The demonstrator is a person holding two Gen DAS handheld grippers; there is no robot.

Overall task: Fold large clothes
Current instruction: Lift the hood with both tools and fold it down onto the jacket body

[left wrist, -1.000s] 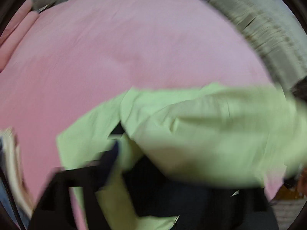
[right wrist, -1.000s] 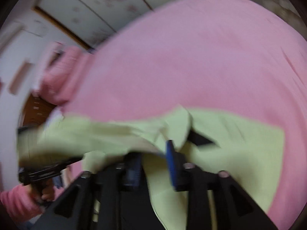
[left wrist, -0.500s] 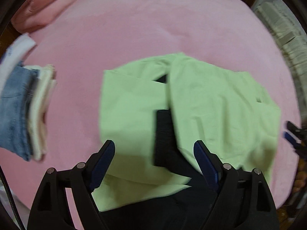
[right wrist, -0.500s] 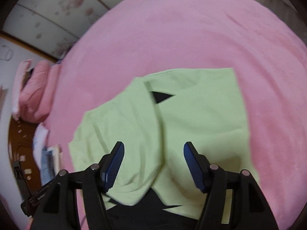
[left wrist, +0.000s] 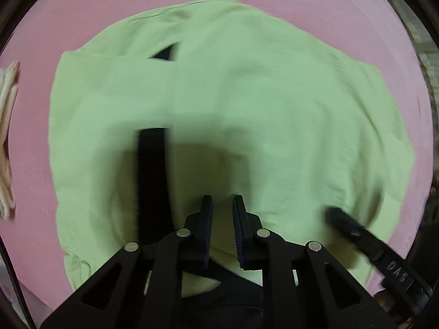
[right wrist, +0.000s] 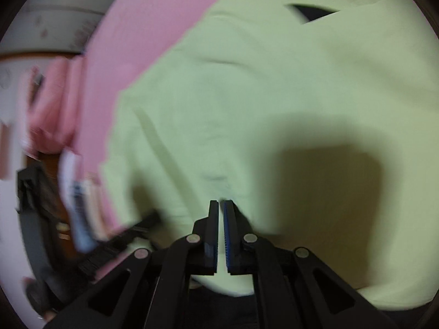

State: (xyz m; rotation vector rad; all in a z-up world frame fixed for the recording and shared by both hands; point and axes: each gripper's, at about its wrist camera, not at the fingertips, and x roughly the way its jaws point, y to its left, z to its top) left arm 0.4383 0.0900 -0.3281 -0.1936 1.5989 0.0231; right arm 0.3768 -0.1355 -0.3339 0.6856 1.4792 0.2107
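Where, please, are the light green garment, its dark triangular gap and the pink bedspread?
Light green garment [left wrist: 274,96]: left wrist view, broad middle panel.
Dark triangular gap [left wrist: 166,53]: left wrist view, gap's centre.
Pink bedspread [left wrist: 82,8]: left wrist view, bare upper-left area.

Both grippers were matte black linkages with silver pivot screws; the left gripper [left wrist: 222,200] and right gripper [right wrist: 221,204] carried ribbed blue pads.

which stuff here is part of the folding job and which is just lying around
Part of the job:
- green garment
- left gripper, fingers closing on the garment's near edge
- right gripper, shut at the garment's near edge

Lying about:
- folded clothes stack
- pink pillows
- pink bedspread
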